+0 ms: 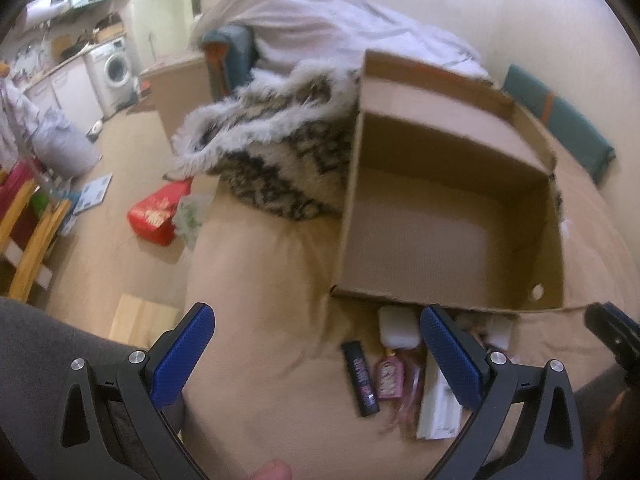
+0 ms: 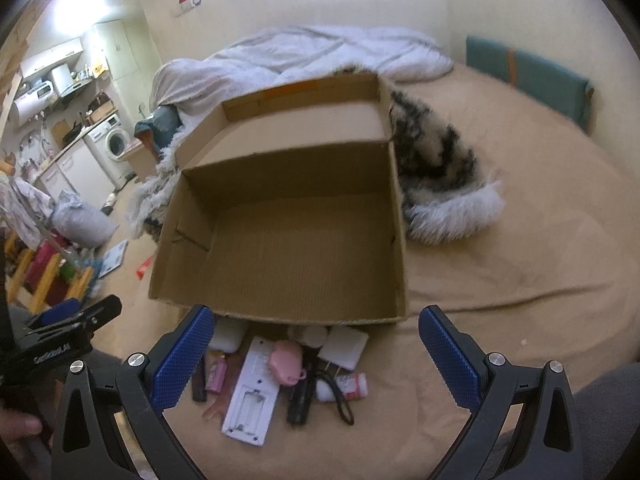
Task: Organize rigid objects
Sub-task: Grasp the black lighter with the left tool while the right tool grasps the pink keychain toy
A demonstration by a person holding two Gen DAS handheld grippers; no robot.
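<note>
1. Right wrist view: right gripper point(image 2: 316, 360) with blue pads spread wide, holding nothing, above small items on the tan bedsheet point(image 2: 500, 300).
2. Open brown cardboard box point(image 2: 280, 308), nothing inside, just beyond the white remote control point(image 2: 250, 396), pink case point(image 2: 286, 366) and black tube point(image 2: 300, 400).
3. Left wrist view: left gripper point(image 1: 316, 360) also wide open, nothing held.

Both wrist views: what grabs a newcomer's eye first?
The big open cardboard box sits mid-frame on the tan bedcover, with nothing inside. Just in front of its near wall lies a huddle of small items, among them a white remote lying battery bay up and a pink case. Both tools, left and right, are open and hold nothing.
</note>
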